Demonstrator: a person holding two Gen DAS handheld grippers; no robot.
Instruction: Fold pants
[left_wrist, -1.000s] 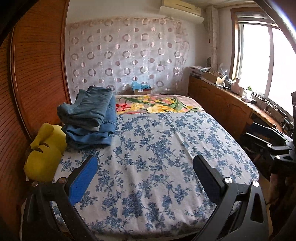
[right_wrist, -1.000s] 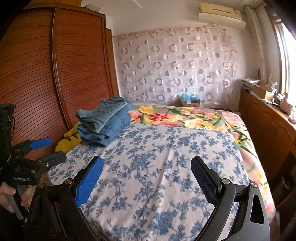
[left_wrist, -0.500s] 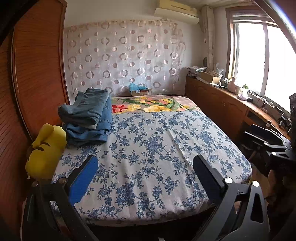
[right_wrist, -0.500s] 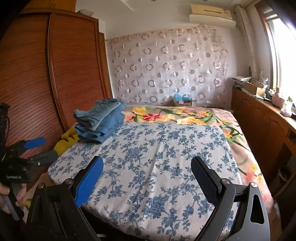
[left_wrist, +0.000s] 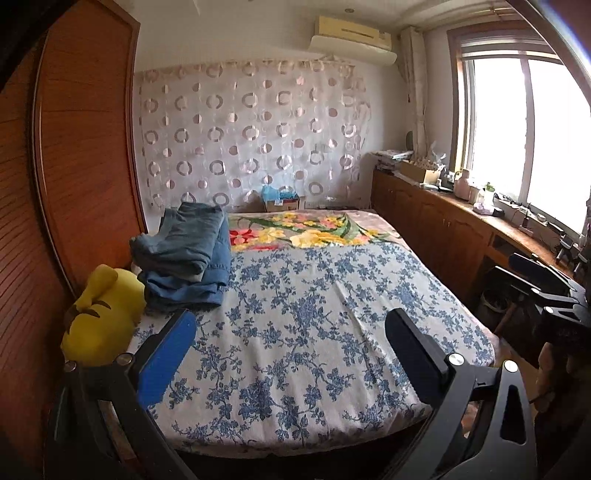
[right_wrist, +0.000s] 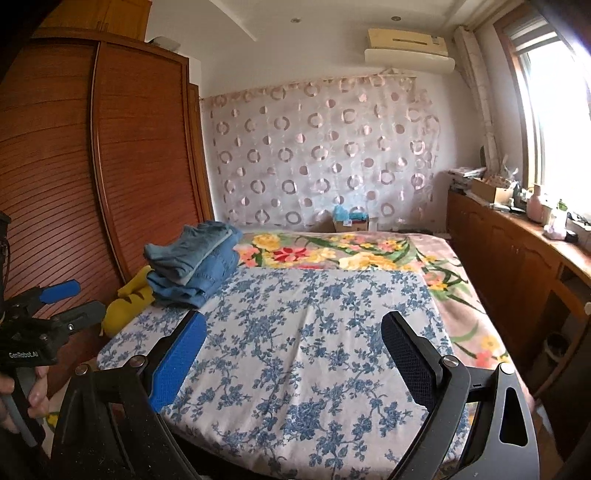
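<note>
A stack of folded blue jeans (left_wrist: 186, 258) lies on the far left of the bed, also in the right wrist view (right_wrist: 195, 262). My left gripper (left_wrist: 291, 332) is open and empty, held off the foot of the bed, well short of the jeans. My right gripper (right_wrist: 293, 334) is open and empty, also back from the bed's near edge. The left gripper shows at the left edge of the right wrist view (right_wrist: 55, 299), and the right gripper at the right edge of the left wrist view (left_wrist: 546, 280).
The bed carries a blue-flowered white sheet (left_wrist: 314, 325) and a floral blanket (left_wrist: 303, 232) behind it. A yellow plush toy (left_wrist: 101, 317) sits beside the jeans. A wooden wardrobe (right_wrist: 74, 166) lines the left; a cluttered wooden cabinet (left_wrist: 461, 221) runs under the window.
Both grippers have pulled back and up from the bed, so more of the room and the bed's near edge show. The jeans stack has not moved. Both stay open.
</note>
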